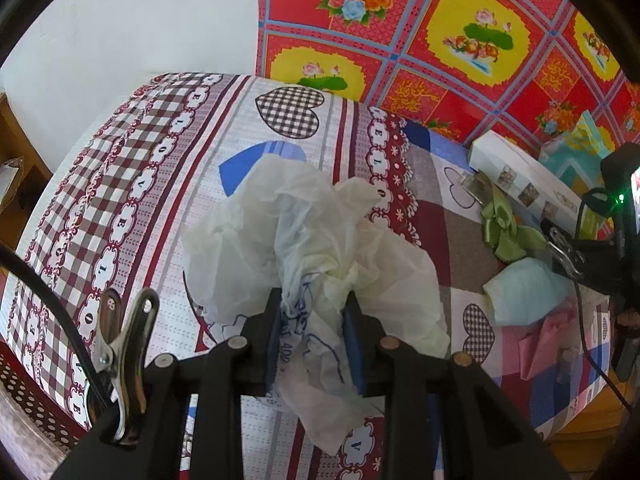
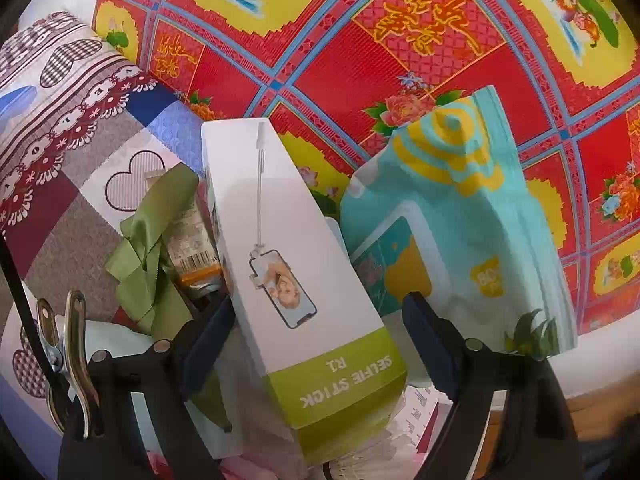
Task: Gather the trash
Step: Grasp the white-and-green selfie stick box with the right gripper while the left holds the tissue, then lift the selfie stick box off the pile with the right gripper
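At lower centre of the right wrist view, the right gripper is straddling the selfie stick box, jaws apart, its long axis running toward upper left. Lower centre, left view, the left gripper is pinching the white plastic bag.

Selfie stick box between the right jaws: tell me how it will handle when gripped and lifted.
The selfie stick box looks like stiff cardboard, so it should hold shape. Its smooth, glossy faces may slip. It is long, and the open right gripper straddles one end, so it may tilt.
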`<state>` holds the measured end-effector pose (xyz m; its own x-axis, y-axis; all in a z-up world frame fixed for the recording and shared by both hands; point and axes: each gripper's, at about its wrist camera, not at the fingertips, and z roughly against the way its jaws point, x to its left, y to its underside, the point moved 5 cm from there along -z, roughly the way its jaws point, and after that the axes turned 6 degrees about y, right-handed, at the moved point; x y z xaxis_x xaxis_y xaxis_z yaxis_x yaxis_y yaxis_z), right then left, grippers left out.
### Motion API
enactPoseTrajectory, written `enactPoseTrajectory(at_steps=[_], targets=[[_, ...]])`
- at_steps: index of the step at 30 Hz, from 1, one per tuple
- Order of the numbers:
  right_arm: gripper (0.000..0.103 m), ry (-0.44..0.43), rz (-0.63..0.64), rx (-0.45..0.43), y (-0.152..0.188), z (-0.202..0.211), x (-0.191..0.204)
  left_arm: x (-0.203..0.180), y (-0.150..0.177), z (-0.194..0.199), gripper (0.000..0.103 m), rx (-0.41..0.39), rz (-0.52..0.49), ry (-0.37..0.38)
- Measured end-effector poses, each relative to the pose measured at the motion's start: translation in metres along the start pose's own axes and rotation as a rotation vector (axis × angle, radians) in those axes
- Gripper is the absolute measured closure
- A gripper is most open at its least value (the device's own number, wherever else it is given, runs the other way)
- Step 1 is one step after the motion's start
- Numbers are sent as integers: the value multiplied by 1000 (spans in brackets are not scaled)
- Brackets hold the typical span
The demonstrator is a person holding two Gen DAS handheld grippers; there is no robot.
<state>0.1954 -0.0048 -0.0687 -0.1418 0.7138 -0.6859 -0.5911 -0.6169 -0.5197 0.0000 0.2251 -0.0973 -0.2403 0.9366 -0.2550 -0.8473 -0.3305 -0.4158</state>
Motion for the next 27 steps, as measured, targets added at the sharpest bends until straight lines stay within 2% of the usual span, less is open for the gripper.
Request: enactPoseTrajectory(at_steps=[4, 5, 10, 19, 23, 27], targets=[[17, -29, -33, 6, 3, -3, -2, -1, 2, 1, 74, 1, -1, 3], [23, -36, -43, 4, 4, -3, -3, -2, 3, 0, 74, 2, -2, 4], [32, -70, -34, -45, 6, 6, -3, -6, 7, 0, 74, 6, -5, 9], [43, -100, -56, -158, 5, 52, 3, -6, 11, 5, 74, 4, -20, 3], [50, -146, -75, -207, 2, 73, 7, -5, 14, 8, 74, 7, -30, -8], [50, -208, -103, -223, 10, 90, 21, -4, 21, 10, 74, 17, -32, -18]])
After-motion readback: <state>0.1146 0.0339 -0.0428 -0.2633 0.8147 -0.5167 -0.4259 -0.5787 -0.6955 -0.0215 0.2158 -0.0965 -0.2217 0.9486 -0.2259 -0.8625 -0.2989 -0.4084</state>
